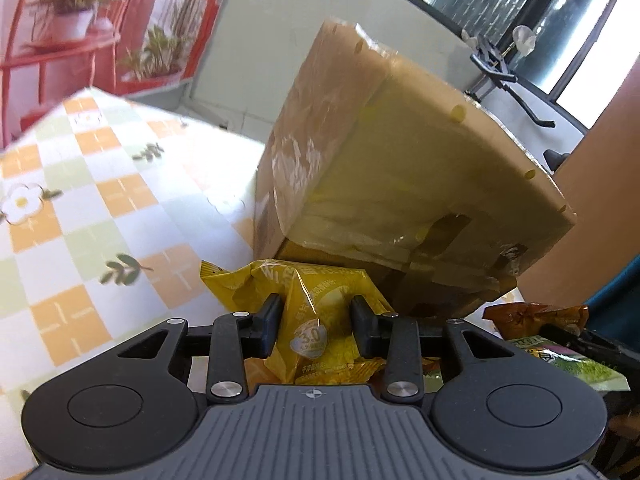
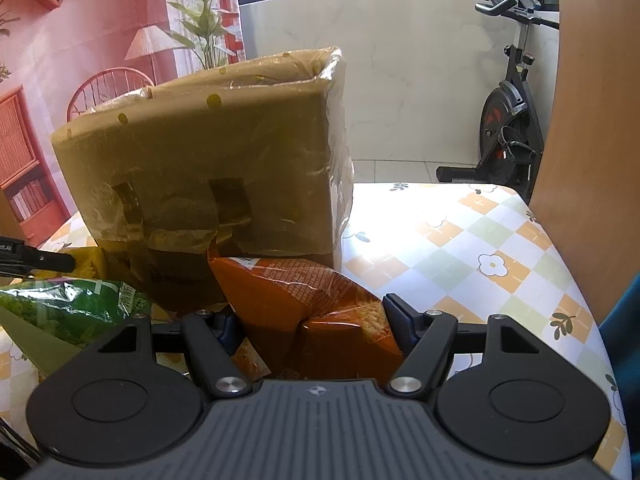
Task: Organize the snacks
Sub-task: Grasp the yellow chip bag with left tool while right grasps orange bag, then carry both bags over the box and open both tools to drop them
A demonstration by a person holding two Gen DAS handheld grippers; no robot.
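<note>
A yellow snack bag (image 1: 308, 320) is pinched between the pads of my left gripper (image 1: 316, 318), which is shut on it just in front of a tall cardboard box (image 1: 384, 168) wrapped in clear film. In the right wrist view an orange snack bag (image 2: 304, 312) sits between the fingers of my right gripper (image 2: 316, 320), pads pressing on both its sides, close before the same cardboard box (image 2: 208, 160). A green snack bag (image 2: 68, 304) lies left of the orange one, and a green snack bag (image 1: 568, 360) shows at the right in the left wrist view.
The table (image 2: 460, 248) wears a cloth checked in orange, green and white with flowers. An exercise bike (image 2: 508, 112) stands beyond the table by the window wall. A brown snack bag (image 1: 532, 316) lies right of the box. A wooden panel (image 2: 592, 120) rises at the right.
</note>
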